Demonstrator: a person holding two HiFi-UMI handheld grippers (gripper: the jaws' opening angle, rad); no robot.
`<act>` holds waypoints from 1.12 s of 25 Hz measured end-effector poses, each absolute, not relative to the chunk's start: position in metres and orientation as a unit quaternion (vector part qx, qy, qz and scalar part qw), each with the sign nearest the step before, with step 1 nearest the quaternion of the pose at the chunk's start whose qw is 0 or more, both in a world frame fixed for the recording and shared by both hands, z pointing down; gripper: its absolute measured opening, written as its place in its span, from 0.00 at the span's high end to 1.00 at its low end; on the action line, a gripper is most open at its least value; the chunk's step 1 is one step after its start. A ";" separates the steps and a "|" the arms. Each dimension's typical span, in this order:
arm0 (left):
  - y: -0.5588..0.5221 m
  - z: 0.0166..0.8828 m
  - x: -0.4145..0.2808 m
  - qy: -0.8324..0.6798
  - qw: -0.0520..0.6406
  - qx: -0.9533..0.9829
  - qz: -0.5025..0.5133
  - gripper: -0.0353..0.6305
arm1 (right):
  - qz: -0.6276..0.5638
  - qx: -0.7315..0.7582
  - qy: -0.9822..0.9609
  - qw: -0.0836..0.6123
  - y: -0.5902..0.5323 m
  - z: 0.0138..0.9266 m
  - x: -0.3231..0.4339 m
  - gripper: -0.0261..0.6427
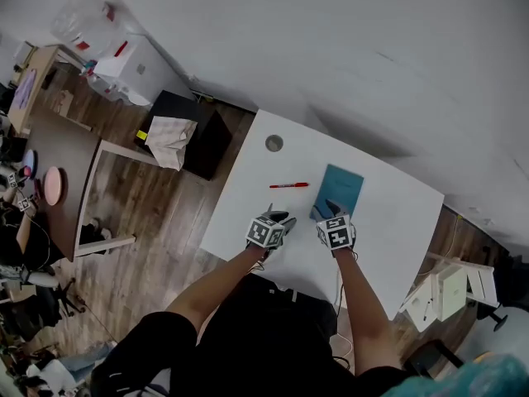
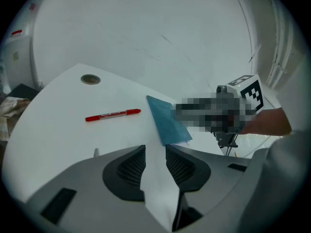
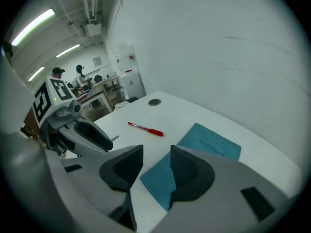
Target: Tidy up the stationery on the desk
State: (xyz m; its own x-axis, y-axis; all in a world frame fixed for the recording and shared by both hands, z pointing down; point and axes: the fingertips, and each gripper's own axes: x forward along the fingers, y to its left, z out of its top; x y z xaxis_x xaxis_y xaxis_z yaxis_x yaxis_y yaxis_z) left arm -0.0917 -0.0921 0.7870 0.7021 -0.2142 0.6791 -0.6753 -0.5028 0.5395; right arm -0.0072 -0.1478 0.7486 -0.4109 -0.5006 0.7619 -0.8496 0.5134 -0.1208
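A red pen lies across the middle of the white desk. Just right of it lies a flat teal notebook. My left gripper hovers open near the desk's front edge, short of the pen, with only bare desk between its jaws. My right gripper is open too, over the notebook's near corner, nothing held. Each gripper shows in the other's view: the left gripper and the right gripper's marker cube.
A round cable hole sits in the desk's far left corner. A wall runs close behind the desk. A black cabinet with a bag on it stands to the left. White boxes lie on the floor at right.
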 end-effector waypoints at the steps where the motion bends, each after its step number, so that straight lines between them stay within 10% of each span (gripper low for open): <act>1: -0.091 0.786 -0.100 -0.274 0.421 0.820 0.272 0.75 | 0.248 0.409 -0.804 0.352 -0.149 0.750 -0.018 0.69; 16: -0.177 0.775 -0.155 -0.238 0.297 0.860 0.339 0.92 | 0.327 0.470 -0.758 0.311 -0.136 0.758 -0.050 0.69; 28: -0.188 0.821 -0.135 -0.096 0.184 0.852 0.481 0.74 | 0.346 0.523 -0.733 0.263 -0.125 0.746 -0.023 0.69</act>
State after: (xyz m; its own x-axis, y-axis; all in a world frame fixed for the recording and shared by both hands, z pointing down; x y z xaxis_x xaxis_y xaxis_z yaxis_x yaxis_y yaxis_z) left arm -0.1355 -0.1875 0.8213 0.5185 0.0140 0.8549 -0.3396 -0.9143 0.2209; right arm -0.0230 -0.1249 0.7464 -0.3153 -0.5841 0.7479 -0.9487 0.2142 -0.2327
